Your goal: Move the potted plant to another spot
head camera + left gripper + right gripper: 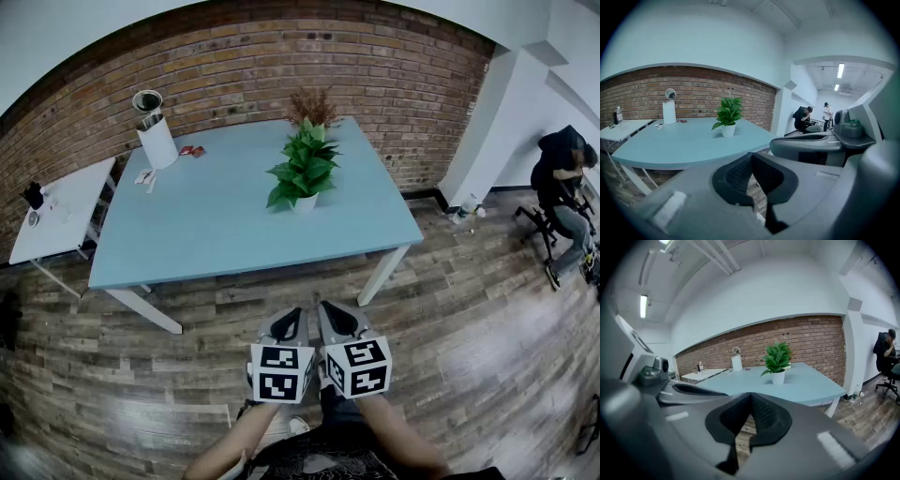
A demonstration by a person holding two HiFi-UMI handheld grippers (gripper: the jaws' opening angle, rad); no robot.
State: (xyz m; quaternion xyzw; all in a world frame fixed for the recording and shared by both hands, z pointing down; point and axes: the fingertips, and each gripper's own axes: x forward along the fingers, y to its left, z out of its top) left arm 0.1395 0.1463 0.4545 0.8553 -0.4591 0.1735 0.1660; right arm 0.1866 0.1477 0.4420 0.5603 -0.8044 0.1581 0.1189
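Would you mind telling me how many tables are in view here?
2: the large blue table holding the potted plant, and a small white table to its left, by the brick wall. More may stand out of view.

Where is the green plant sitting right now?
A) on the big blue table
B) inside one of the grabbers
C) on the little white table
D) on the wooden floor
A: the potted plant stands in its white pot on the blue table, well apart from the left gripper and the right gripper, which are both shut with nothing in them.
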